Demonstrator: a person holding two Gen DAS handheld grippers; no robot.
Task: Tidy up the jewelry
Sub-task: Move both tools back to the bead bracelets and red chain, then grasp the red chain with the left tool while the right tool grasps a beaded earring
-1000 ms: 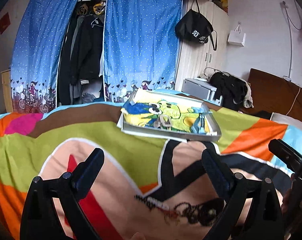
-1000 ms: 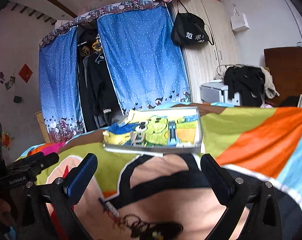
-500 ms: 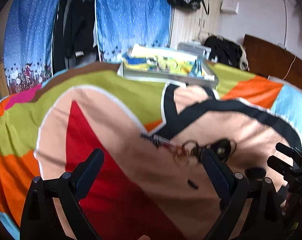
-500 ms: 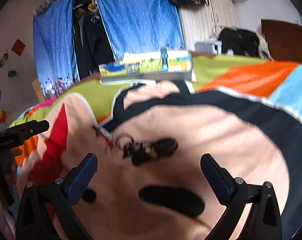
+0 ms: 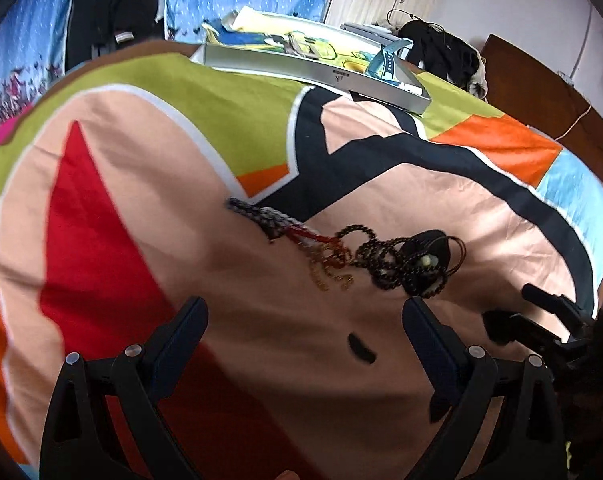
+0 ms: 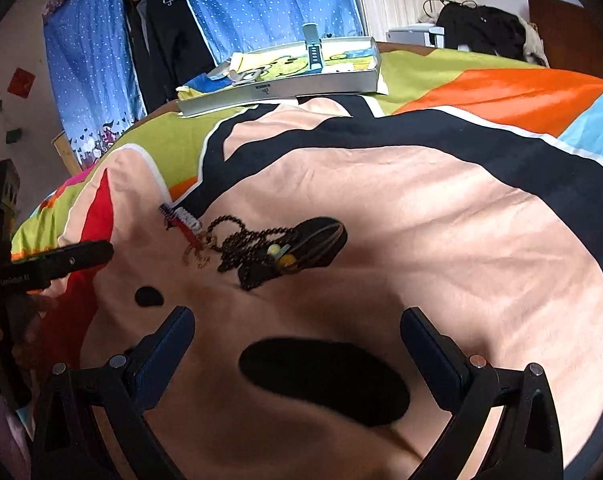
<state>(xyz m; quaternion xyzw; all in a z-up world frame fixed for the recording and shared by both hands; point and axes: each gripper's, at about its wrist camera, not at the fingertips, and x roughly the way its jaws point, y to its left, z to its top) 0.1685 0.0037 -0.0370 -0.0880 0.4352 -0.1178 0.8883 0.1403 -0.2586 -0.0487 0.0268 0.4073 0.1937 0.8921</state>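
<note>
A bed fills the room's middle, spread with a bright patchwork bedcover [image 6: 441,240] of peach, black, green and orange; blue dotted curtains [image 6: 261,0] hang behind it. The left gripper [image 5: 303,326] hangs low over the peach patch with its jaws spread wide and nothing between them. The right gripper [image 6: 295,330] is likewise wide apart and empty, poised over a black oval printed on the cloth. Just ahead of both lies the jewelry pile [image 6: 253,252]: dark beaded strands tangled with a gold chain, a red cord and a braided band, all in one heap on the peach area, touching neither tool. Around that heap the cover lies bare on every side. Farther back, near the bed's far edge, sits a shallow silver tray [image 6: 285,86], lined with a cartoon print and holding a teal watch strap [image 6: 313,50] and a few small bits I cannot make out. A wooden headboard [image 5: 541,92] rises at the right.
</note>
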